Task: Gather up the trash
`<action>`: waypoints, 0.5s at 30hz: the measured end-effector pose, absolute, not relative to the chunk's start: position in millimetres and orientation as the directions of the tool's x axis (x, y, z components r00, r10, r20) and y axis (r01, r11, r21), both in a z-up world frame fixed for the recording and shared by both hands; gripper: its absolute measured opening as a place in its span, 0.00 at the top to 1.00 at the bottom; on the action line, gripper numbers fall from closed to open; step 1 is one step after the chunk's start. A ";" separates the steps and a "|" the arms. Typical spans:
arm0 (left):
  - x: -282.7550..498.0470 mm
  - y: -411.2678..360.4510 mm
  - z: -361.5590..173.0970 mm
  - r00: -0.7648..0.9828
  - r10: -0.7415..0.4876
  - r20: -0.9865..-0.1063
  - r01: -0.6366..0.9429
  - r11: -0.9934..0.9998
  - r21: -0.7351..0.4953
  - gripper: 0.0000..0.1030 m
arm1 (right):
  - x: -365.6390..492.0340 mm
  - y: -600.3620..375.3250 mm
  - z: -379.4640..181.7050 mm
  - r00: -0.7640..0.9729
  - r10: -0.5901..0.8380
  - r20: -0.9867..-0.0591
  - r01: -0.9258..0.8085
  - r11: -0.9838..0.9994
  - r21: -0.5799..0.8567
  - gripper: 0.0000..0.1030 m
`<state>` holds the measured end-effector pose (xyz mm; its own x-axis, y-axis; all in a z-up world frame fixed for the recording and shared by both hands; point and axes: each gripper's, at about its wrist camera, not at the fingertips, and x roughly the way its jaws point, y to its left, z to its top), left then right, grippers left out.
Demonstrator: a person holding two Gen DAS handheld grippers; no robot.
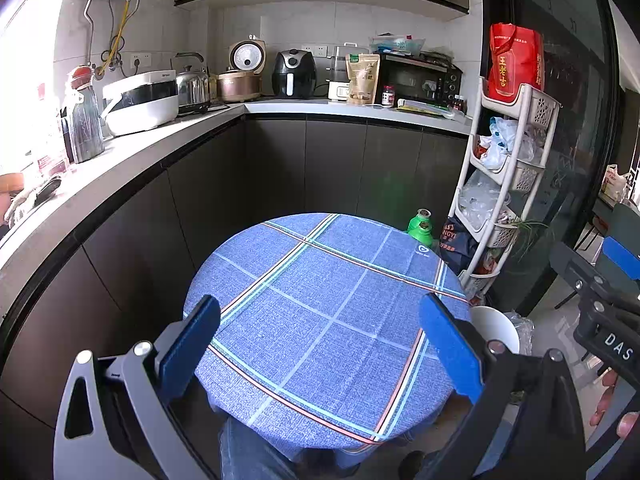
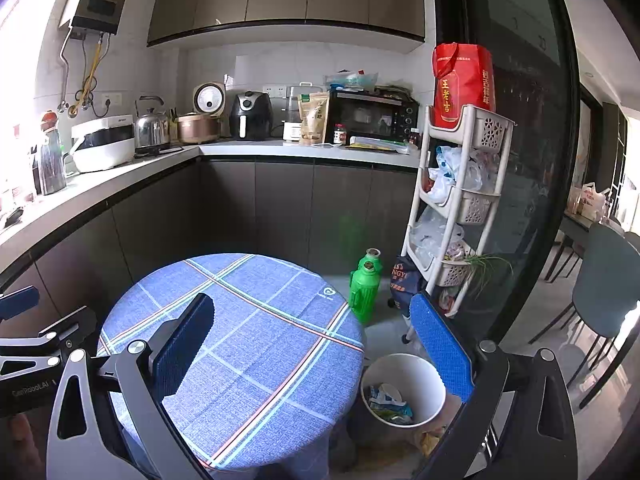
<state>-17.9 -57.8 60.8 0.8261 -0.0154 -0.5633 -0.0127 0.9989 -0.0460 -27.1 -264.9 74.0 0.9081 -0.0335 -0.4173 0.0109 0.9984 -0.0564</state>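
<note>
Currently left claw (image 1: pixel 320 344) and right claw (image 2: pixel 316 344) both spread wide, gripping nothing, over the blue plaid round surface (image 2: pixel 256 320), while the trash (image 2: pixel 388 400), crumpled wrappers, sits inside the white bin (image 2: pixel 434 372) on the floor just beside that surface, green thermos (image 2: pixel 364 284) behind it.

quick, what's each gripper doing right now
Left gripper: open, holding nothing, above the round table.
Right gripper: open, holding nothing.
</note>
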 end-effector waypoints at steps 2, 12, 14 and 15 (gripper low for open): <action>-17.8 -58.0 60.8 0.826 -0.015 -0.563 -0.012 0.999 -0.045 0.03 | -27.5 -264.3 73.8 0.908 -0.034 -0.417 0.012 0.998 -0.056 0.08; -18.1 -59.1 60.4 0.826 -0.016 -0.563 -0.010 0.999 -0.044 0.03 | -27.3 -264.3 74.0 0.908 -0.033 -0.417 0.011 0.998 -0.056 0.08; -18.2 -59.4 60.2 0.826 -0.017 -0.563 -0.011 0.999 -0.045 0.03 | -27.2 -264.2 74.0 0.908 -0.034 -0.417 0.012 0.998 -0.056 0.08; -18.0 -59.0 60.4 0.826 -0.016 -0.563 -0.010 0.999 -0.043 0.03 | -27.1 -264.1 74.1 0.908 -0.034 -0.417 0.012 0.998 -0.056 0.08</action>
<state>-18.0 -59.0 60.4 0.8263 -0.0157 -0.5629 -0.0105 0.9990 -0.0432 -27.1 -264.1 74.1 0.9082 -0.0338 -0.4171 0.0116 0.9984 -0.0558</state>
